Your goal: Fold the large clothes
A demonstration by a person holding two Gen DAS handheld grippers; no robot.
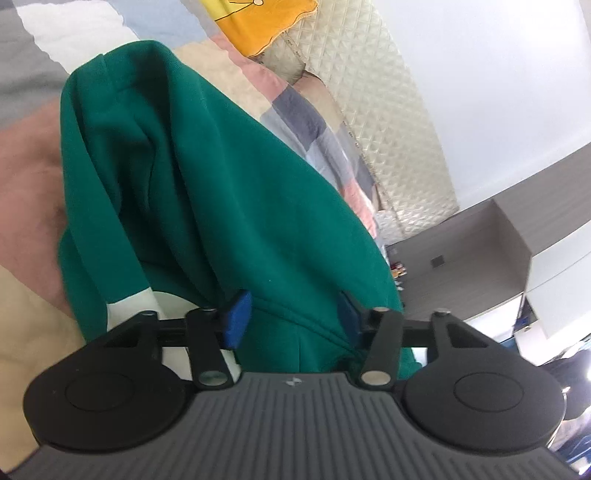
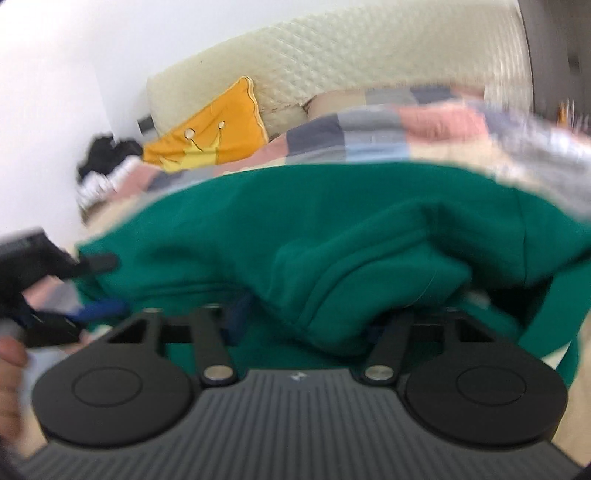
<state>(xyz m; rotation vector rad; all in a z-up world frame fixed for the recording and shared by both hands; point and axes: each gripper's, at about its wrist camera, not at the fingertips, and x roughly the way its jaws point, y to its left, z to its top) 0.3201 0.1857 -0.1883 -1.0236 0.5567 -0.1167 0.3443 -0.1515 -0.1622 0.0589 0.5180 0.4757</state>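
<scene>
1 green garment (image 1: 207, 177) | 2 grippers: left (image 1: 291, 317) parted around fabric | right (image 2: 306, 317) grip hidden

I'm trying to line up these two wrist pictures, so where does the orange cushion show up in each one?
Left wrist view: the orange cushion sits at the top edge, just left of centre, against the cream quilted headboard.
Right wrist view: the orange cushion lies left of centre in the upper half, leaning on that headboard.
Shared landmark: the green garment filling the middle.
</scene>
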